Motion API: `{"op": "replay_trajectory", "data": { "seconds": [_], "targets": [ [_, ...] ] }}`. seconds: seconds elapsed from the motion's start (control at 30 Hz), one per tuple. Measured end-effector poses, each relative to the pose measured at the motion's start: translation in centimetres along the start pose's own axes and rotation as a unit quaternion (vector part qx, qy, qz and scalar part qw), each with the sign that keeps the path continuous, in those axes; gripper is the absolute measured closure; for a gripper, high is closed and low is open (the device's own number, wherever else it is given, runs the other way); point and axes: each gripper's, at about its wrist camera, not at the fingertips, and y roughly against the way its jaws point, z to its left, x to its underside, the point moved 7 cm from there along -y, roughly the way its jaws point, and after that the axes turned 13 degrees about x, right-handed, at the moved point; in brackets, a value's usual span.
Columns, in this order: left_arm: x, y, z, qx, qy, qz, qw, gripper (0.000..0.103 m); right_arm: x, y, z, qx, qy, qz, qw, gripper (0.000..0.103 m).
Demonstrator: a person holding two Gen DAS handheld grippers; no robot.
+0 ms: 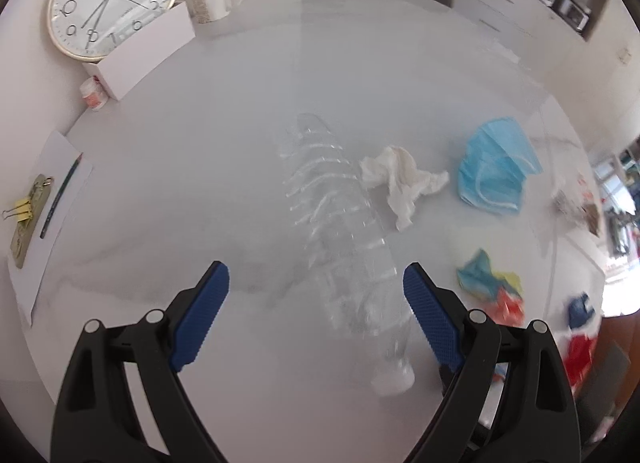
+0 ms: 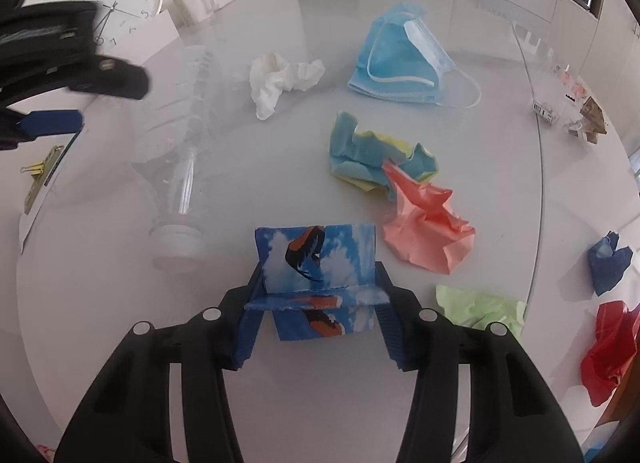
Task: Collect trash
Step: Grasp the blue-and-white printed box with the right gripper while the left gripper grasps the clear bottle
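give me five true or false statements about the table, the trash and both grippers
1. The right gripper holds a blue printed paper. True.
2. The left gripper is shut on the bottle. False: its fingers are wide open, with the bottle lying between them, ungripped.
3. The bottle stands upright. False: it lies on its side on the table.
4. A blue mask lies beyond the white tissue in the right wrist view. True.
5. The pink paper lies apart from the blue-yellow paper. False: they touch, pink overlapping its edge.
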Motion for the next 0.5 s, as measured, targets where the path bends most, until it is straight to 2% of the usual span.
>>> {"op": "replay_trajectory", "data": {
  "seconds": [0.17, 0.3, 0.5],
  "targets": [
    [-0.9, -2.5, -0.3, -0.033, 0.025, 0.014, 0.9991, 0.018, -0.2, 0.7, -1.0, -0.01, -0.007, -0.002, 1.0, 0.051],
    [-1.9, -4.6, -0.8, -0.041, 0.043, 0.024, 0.9979, 0.018, -0.3, 1.7, -1.6, -0.02, -0.013, -0.004, 1.0, 0.051],
    [-2.8, -6.7, -1.1, -0.062, 0.04, 0.038, 0.9965, 0.018, -0.8, 2.4, -2.0, -0.028, -0.015, -0.005, 0.999, 0.051]
  ]
}}
